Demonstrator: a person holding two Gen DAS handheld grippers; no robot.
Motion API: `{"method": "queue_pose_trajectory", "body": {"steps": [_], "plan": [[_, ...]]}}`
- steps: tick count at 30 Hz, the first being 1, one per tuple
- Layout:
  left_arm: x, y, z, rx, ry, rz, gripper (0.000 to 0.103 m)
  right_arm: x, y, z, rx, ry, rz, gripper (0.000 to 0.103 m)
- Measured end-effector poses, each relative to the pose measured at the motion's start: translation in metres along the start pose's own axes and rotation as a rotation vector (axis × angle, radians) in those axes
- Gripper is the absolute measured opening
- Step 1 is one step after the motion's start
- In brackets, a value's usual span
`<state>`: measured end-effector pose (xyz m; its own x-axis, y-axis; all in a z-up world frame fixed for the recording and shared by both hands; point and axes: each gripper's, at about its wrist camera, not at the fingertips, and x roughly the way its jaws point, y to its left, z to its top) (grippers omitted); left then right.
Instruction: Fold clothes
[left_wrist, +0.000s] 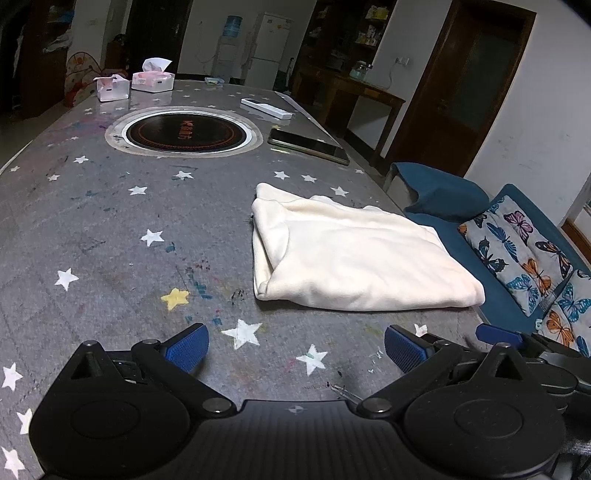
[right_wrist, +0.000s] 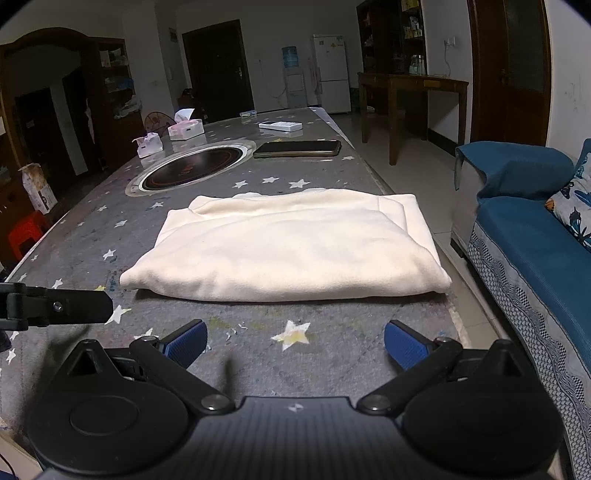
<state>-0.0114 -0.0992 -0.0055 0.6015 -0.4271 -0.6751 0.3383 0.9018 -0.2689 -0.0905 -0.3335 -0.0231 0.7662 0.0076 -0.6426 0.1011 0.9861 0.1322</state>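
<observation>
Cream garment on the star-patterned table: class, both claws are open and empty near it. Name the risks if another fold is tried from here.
1. The cream garment lies close to the table's right edge, beside the sofa; a tug that way could slide it off.
2. A sweep away from the claws could push it into the phone.
3. Right claw and left claw sit close together; reaching for the same hem, they could collide.
</observation>
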Motion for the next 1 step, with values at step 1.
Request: {"method": "queue_pose_trajectory", "body": {"steps": [1], "plan": [[0.0002,-0.0002,-0.0001,0.0,0.002,-0.001,0.103,0.0,-0.0001,0.0,0.0,-0.001,-0.001,0.103]]}}
